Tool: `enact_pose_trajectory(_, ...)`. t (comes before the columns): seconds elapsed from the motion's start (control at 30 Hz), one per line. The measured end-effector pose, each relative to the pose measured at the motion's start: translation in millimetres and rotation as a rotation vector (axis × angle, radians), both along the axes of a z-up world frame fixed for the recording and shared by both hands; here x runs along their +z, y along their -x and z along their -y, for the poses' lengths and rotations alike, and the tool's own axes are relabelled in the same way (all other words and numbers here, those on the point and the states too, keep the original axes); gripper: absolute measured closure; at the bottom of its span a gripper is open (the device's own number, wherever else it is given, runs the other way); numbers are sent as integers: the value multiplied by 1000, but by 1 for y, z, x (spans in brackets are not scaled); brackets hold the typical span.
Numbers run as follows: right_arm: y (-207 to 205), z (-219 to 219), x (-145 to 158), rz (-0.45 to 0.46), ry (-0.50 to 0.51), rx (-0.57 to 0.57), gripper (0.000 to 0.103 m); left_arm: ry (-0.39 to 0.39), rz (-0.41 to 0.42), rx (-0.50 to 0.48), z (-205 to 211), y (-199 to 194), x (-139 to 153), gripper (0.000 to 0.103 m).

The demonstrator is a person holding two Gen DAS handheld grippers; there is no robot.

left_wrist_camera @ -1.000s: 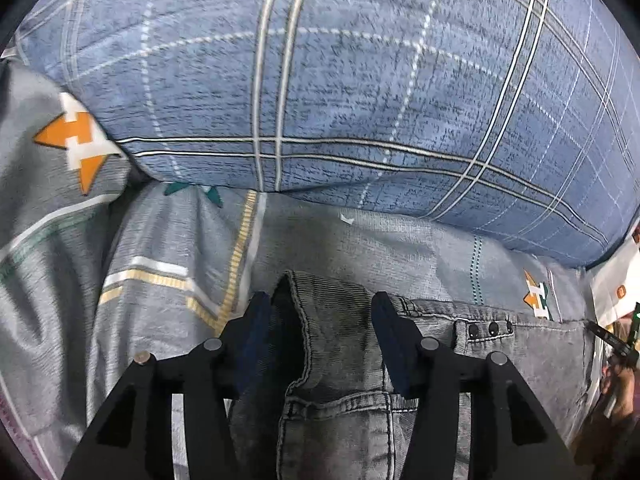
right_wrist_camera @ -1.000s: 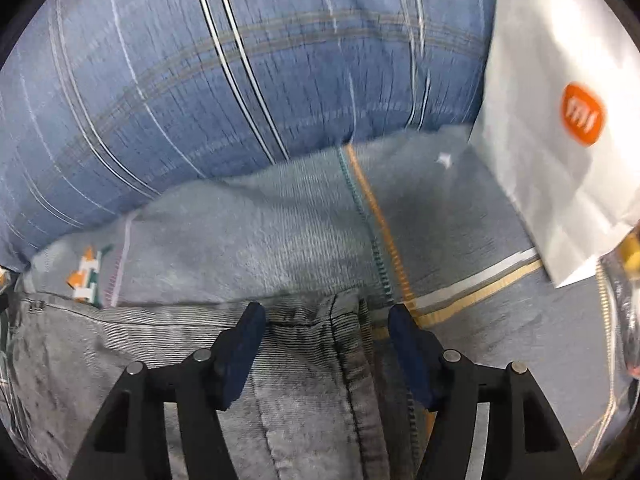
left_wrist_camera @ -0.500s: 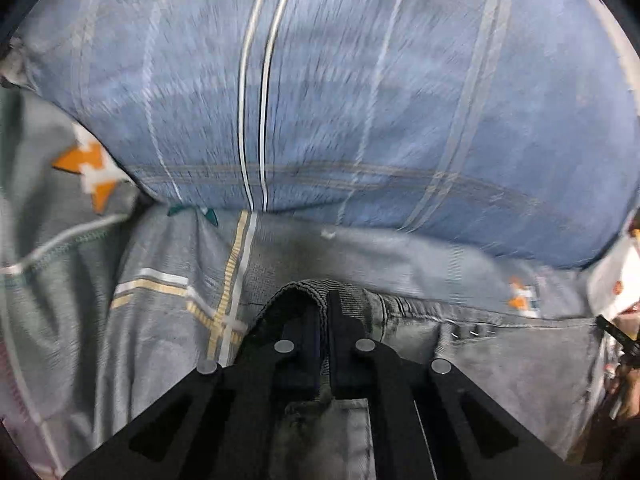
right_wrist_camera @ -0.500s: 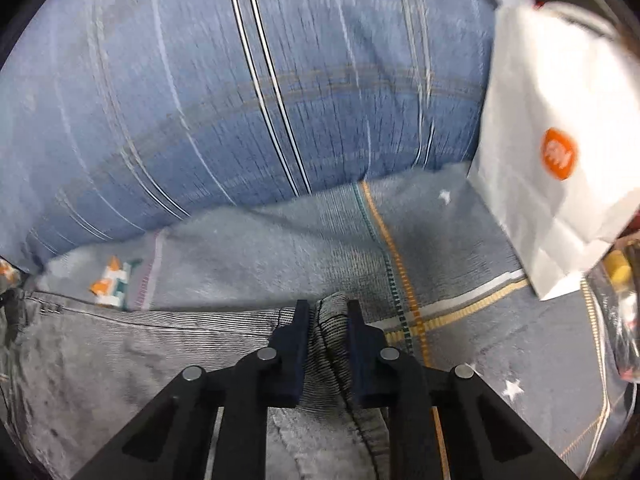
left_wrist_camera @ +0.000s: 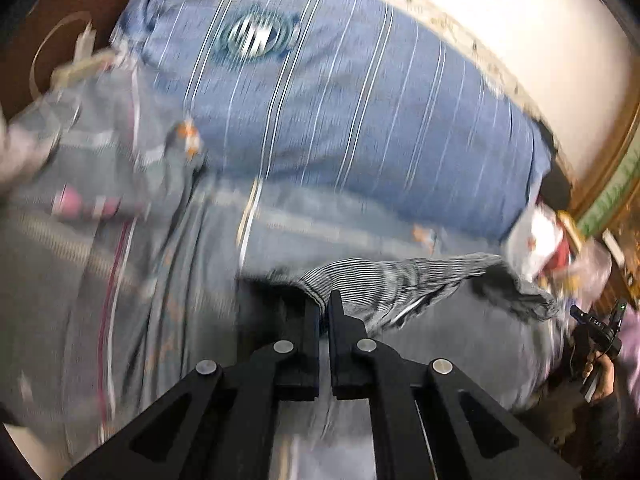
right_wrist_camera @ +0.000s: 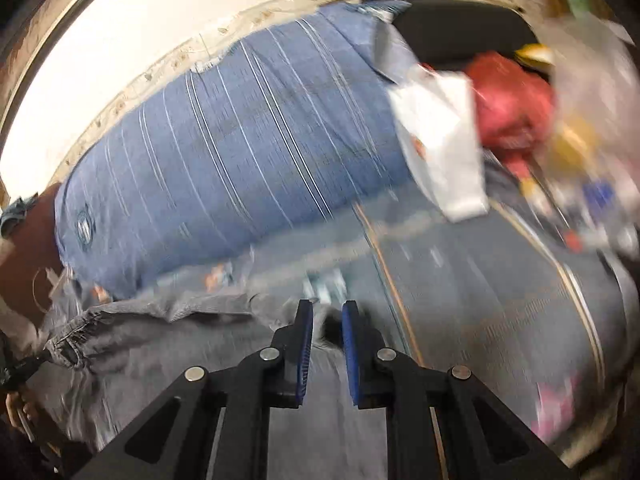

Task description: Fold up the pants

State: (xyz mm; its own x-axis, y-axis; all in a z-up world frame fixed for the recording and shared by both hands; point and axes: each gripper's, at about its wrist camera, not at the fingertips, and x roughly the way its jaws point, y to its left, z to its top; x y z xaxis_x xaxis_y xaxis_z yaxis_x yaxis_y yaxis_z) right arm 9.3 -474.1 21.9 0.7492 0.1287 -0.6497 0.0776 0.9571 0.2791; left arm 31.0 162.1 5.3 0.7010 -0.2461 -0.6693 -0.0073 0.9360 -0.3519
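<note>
Both grippers are clamped on the pants waistband, lifted above the bed. Left gripper pinches one corner; the band runs toward 3 o'clock. Right gripper grips the other, band toward 9 o'clock.

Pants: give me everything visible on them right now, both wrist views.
The pants are grey denim, looking washed and fairly stiff, with a finely striped inner lining showing where the waistband folds over. The left gripper is shut on one waistband corner and the right gripper on the other, so the top edge hangs stretched and rumpled between them. The rest drapes down toward the cameras over the grey patterned bedsheet, in front of the blue striped pillow. Motion blur hides finer details.
</note>
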Motion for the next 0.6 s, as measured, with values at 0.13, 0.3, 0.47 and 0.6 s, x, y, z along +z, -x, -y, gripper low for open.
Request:
enact_pose_trajectory(0.13, 38, 10, -62, -173, -33, -28, 86, -129, -146, -46, 12, 17, -43, 95)
enact_pose_trajectory(0.3, 21, 1, -68, -197, -163, -39, 36, -167, -175, -40, 21, 14, -54, 95)
enact_pose_trajectory(0.47, -26, -40, -84, -323, 45, 40, 32, -127, -177, -13, 19, 6, -54, 95)
enact_pose_trajectory(0.6, -46, -46, -111, -406, 41, 51, 87, -118, -180, -7, 17, 3, -56, 95)
